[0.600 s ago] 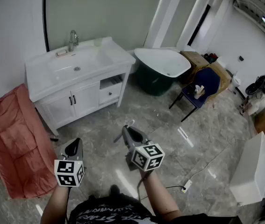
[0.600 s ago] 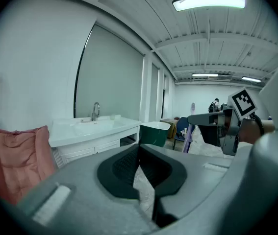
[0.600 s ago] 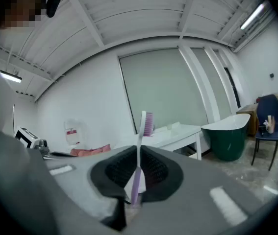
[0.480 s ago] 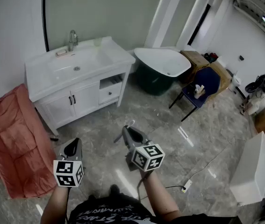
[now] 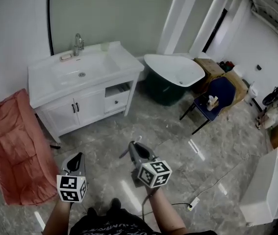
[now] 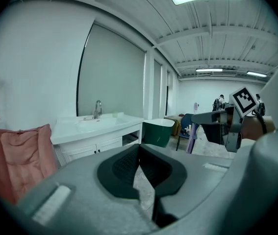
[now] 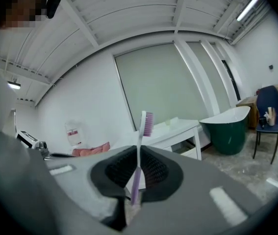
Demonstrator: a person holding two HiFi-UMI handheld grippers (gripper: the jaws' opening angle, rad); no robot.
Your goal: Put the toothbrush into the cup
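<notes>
The head view looked steeply down from above the left gripper [image 5: 77, 156] and right gripper [image 5: 133, 145], with the washstand [image 5: 80, 77] far off in its upper left. Each gripper view sat low behind its own jaws, facing nearly level. All three shared the washstand, the green tub [image 5: 173, 75] and, seemingly, the blue chair [image 5: 217, 94].

Left hand-held gripper [image 5: 78, 156] closed empty, right hand-held gripper [image 5: 133, 144] pinching toothbrush [image 7: 140, 146].
</notes>
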